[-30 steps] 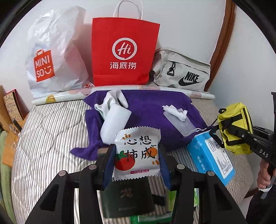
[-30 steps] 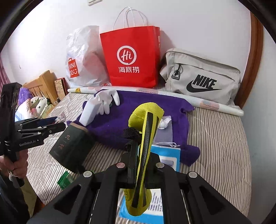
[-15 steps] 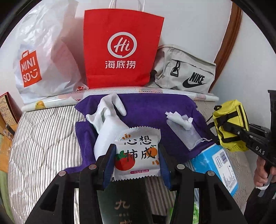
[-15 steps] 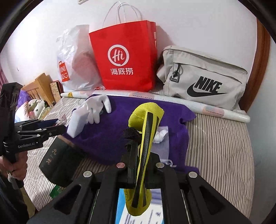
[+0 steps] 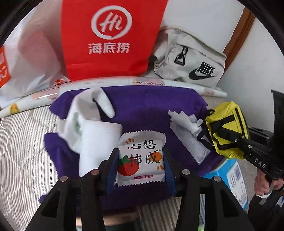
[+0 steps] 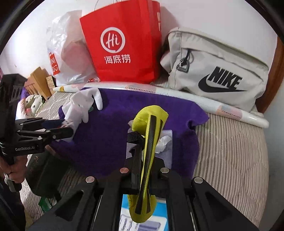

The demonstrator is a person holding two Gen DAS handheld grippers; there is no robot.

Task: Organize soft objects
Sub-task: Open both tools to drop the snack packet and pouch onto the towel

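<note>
I'm in a home bedroom. Striped quilted bed (image 6: 230,142) against a white wall (image 6: 213,16), wooden headboard (image 6: 276,74) edge on the right. Shopping bags on the bed: red bag (image 6: 122,44), white plastic bag (image 6: 69,58), grey Nike bag (image 6: 218,71). Purple towel (image 6: 110,135) spread on top. Wooden furniture (image 6: 38,81) at left.

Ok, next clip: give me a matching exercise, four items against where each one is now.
Items:
1. white snack packet with tomato print
2. yellow mesh pouch with black straps
3. white cotton glove
4. grey Nike bag

Places:
A. against the wall, behind the paper roll
B. clamped in the right tool
C. lying on the purple towel
D. clamped in the left tool

Pairs: 1-D, 2-B, 3-C, 4-A
</note>
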